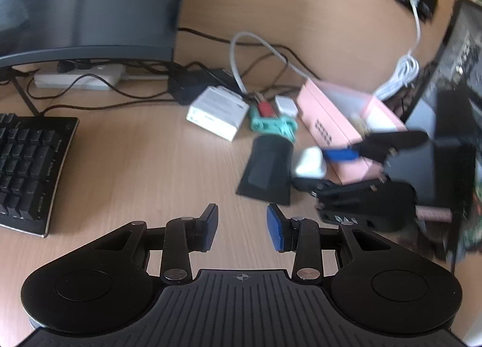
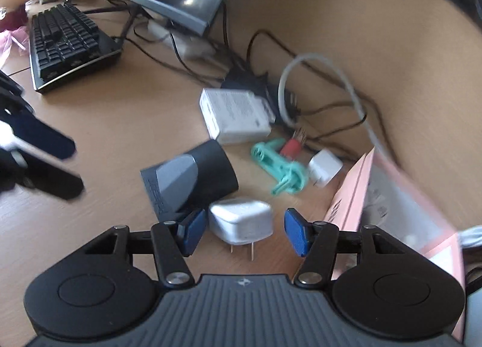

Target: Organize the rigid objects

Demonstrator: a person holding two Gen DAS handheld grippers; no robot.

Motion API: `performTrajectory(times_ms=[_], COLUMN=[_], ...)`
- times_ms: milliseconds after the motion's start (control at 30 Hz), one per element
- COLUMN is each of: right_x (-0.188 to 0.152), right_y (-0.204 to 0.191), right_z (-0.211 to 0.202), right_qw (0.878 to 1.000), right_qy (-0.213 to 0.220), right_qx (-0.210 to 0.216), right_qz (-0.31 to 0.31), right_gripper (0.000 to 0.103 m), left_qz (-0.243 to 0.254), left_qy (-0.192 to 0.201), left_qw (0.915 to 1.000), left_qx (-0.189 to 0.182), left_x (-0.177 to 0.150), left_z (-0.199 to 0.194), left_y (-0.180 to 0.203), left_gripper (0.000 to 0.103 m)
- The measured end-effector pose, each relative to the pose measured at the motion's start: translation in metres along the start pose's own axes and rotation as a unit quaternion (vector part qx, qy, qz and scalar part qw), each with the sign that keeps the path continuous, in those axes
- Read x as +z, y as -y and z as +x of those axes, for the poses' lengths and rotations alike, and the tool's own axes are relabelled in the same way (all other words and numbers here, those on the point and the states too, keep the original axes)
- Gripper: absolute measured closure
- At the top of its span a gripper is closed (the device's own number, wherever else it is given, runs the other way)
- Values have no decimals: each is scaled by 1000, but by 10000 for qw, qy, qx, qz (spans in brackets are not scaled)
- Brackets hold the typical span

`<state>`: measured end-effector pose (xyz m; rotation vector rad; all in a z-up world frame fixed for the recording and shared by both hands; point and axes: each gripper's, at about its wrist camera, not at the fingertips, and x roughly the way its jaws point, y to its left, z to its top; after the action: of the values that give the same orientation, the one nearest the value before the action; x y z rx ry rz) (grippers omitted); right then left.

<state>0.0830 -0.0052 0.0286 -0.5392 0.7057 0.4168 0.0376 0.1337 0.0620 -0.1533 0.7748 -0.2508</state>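
A white plug adapter [image 2: 241, 222] with two metal prongs lies on the wooden desk between the open fingers of my right gripper [image 2: 245, 231]; the pads are apart from it on both sides. It also shows in the left wrist view [image 1: 310, 163], with the right gripper [image 1: 340, 169] around it. A black and grey object [image 2: 192, 180] lies just left of it. A teal plastic part [image 2: 280, 168], a small white cube charger [image 2: 325, 168] and a white box [image 2: 235, 116] lie behind. My left gripper [image 1: 242, 228] is open and empty above bare desk.
An open pink box [image 2: 391, 205] stands at the right. A keyboard [image 1: 27, 166], a monitor [image 1: 87, 4], a power strip [image 1: 81, 77] and tangled cables [image 1: 259, 46] lie at the back. A dark computer case [image 1: 452, 106] is at the far right.
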Motion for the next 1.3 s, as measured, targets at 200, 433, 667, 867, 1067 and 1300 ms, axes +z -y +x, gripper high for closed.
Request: performTrajectory(times_ms=[200, 433, 667, 867, 1067, 1300], right_x=[-12, -62, -110, -127, -130, -139], right_y=[6, 11, 32, 38, 37, 29], right_z=[-20, -67, -102, -115, -114, -107], right_qw=[9978, 9944, 9844, 9775, 9766, 9738], right_qy=[-29, -164, -261, -242, -192, -275], right_qx=[439, 291, -273, -492, -515, -563], right_qz=[488, 999, 1716, 2039, 2079, 2184], right_gripper=[64, 64, 64, 64, 64, 56], left_qz=[-108, -171, 267, 907, 1233, 1483], left_qy=[70, -25, -171, -373, -430, -665], left_qw=[9999, 9996, 9985, 9936, 9906, 9866], left_qx=[-97, -215, -454, -561, -399, -165], left_x=[27, 52, 48, 16, -12, -22], left_z=[22, 68, 82, 67, 53, 57], left_y=[4, 25, 46, 66, 78, 93], left_gripper=[64, 64, 61, 61, 61, 60])
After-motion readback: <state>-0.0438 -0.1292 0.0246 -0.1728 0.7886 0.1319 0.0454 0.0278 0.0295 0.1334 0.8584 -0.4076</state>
